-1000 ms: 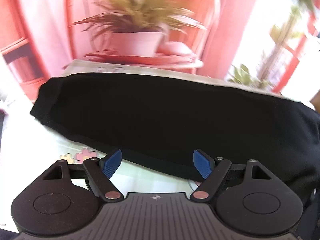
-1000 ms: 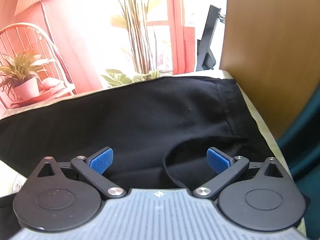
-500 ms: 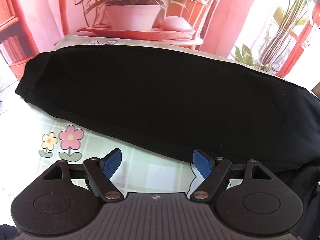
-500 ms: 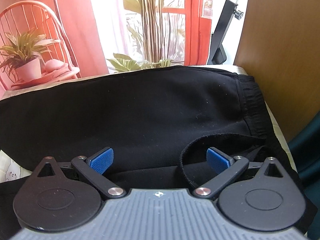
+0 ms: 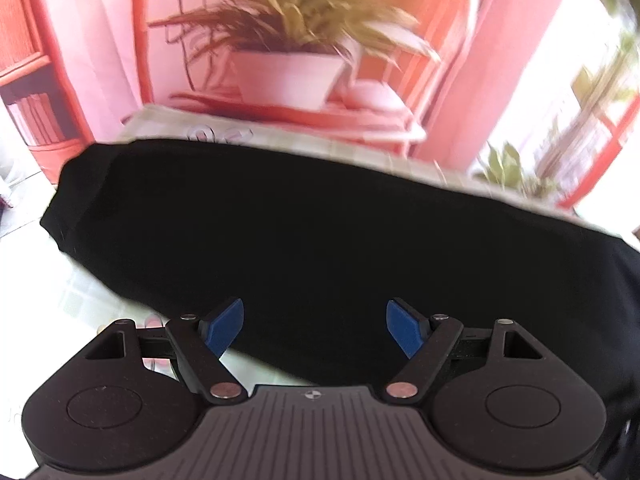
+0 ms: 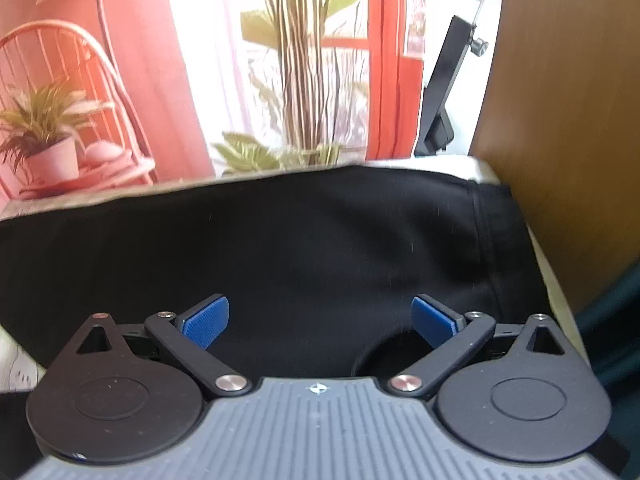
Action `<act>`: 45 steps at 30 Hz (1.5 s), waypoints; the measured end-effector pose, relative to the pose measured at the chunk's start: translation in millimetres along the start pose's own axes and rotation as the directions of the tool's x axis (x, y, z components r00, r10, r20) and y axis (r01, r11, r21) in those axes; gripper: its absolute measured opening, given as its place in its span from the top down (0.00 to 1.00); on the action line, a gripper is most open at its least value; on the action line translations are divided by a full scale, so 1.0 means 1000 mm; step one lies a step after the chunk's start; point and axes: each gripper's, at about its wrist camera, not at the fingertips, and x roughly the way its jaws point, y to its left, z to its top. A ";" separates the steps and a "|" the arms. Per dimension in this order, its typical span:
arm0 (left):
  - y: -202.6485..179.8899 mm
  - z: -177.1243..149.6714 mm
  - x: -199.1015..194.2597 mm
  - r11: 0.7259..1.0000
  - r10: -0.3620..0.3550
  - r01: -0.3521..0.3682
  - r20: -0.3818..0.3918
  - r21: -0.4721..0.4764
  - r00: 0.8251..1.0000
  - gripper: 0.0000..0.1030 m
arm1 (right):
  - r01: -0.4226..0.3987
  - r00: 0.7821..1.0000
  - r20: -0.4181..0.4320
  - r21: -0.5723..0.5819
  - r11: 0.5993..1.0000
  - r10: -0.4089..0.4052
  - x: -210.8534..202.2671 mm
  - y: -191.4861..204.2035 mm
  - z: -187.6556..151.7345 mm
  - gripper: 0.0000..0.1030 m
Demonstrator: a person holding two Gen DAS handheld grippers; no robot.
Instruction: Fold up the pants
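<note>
Black pants (image 5: 320,232) lie stretched across the table, folded lengthwise, the leg end at the left in the left wrist view. My left gripper (image 5: 316,326) hovers open over the near edge of the leg, blue pads wide apart and nothing between them. In the right wrist view the pants (image 6: 280,248) fill the middle, with the waistband seam (image 6: 484,232) at the right. There my right gripper (image 6: 320,318) is open above the cloth near the waist, holding nothing.
A light checked tablecloth (image 5: 80,292) with flower prints shows at the left. Behind the table stand a potted plant (image 5: 292,64) on a pink chair and tall plants (image 6: 304,80). A brown wooden panel (image 6: 568,120) rises at the right edge of the table.
Both grippers have shifted forward over the pants since half a second ago; the flower prints and the curled waist opening have slipped mostly under the gripper bodies. Jaws stay equally wide.
</note>
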 end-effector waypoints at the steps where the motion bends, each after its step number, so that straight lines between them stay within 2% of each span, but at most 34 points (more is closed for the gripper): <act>1: -0.001 0.005 0.002 1.000 0.002 -0.002 0.004 -0.009 1.000 0.22 | -0.001 1.000 0.012 0.005 1.000 0.001 0.002 -0.001 0.005 0.04; 6: -0.012 0.022 0.016 1.000 0.004 -0.003 0.033 -0.026 0.999 0.21 | 0.008 0.999 0.052 0.018 1.000 -0.009 0.017 -0.015 0.033 0.05; 13: -0.034 0.021 0.050 0.997 -0.043 0.042 -0.008 -0.071 0.999 0.21 | 0.065 0.995 0.074 0.027 0.998 -0.067 0.048 -0.046 0.066 0.09; 22: -0.046 0.019 0.071 1.000 -0.004 0.004 -0.026 -0.013 1.000 0.21 | 0.045 0.999 0.010 -0.022 0.999 -0.045 0.090 -0.043 0.088 0.09; 28: -0.053 0.029 0.078 1.000 0.025 -0.025 -0.018 -0.003 1.000 0.20 | 0.022 0.999 -0.024 0.019 1.000 -0.022 0.109 -0.042 0.100 0.09; 35: -0.050 0.068 0.085 0.995 0.094 -0.095 -0.008 -0.022 0.995 0.20 | 0.016 0.990 -0.137 0.156 0.988 0.006 0.138 -0.029 0.123 0.10; 39: -0.041 0.085 0.090 0.990 0.133 -0.133 -0.014 -0.048 0.991 0.20 | 0.043 0.962 -0.273 0.223 0.974 0.020 0.164 -0.014 0.135 0.11; 45: -0.027 0.091 0.100 0.987 0.147 -0.150 -0.058 -0.055 0.987 0.20 | 0.129 0.943 -0.332 0.297 0.946 -0.024 0.193 0.006 0.141 0.12</act>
